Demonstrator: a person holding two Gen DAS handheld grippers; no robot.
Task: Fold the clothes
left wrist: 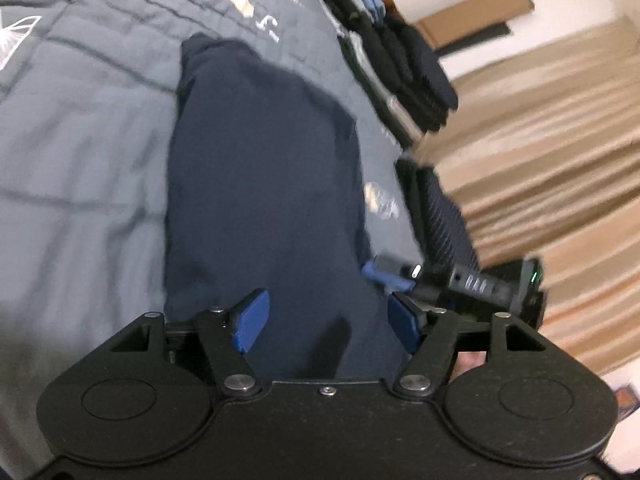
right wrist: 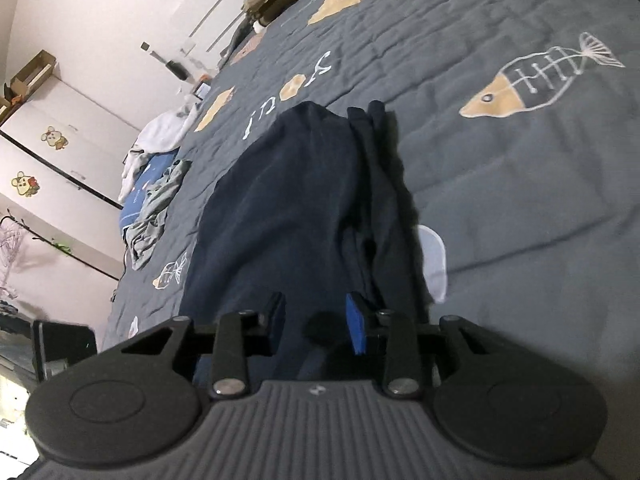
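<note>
A navy blue garment [left wrist: 260, 168] lies lengthwise on a grey quilted bedspread [left wrist: 80, 140] printed with fish shapes. My left gripper [left wrist: 327, 322] hovers over its near end, blue pads wide apart and open, with cloth showing below the gap. In the right wrist view the same garment [right wrist: 288, 208] stretches away with a folded ridge along its right side. My right gripper [right wrist: 316, 322] sits low over its near end, jaws narrower and open, with no pad visibly pressing on the cloth.
A row of dark folded clothes [left wrist: 400, 68] lines the bed edge beside the wooden floor [left wrist: 540, 140]. A black device with a blue cable [left wrist: 460, 280] is just right of the left gripper. Loose clothes [right wrist: 156, 200] are heaped at the bed's left; a white piece [right wrist: 434, 256] lies beside the garment.
</note>
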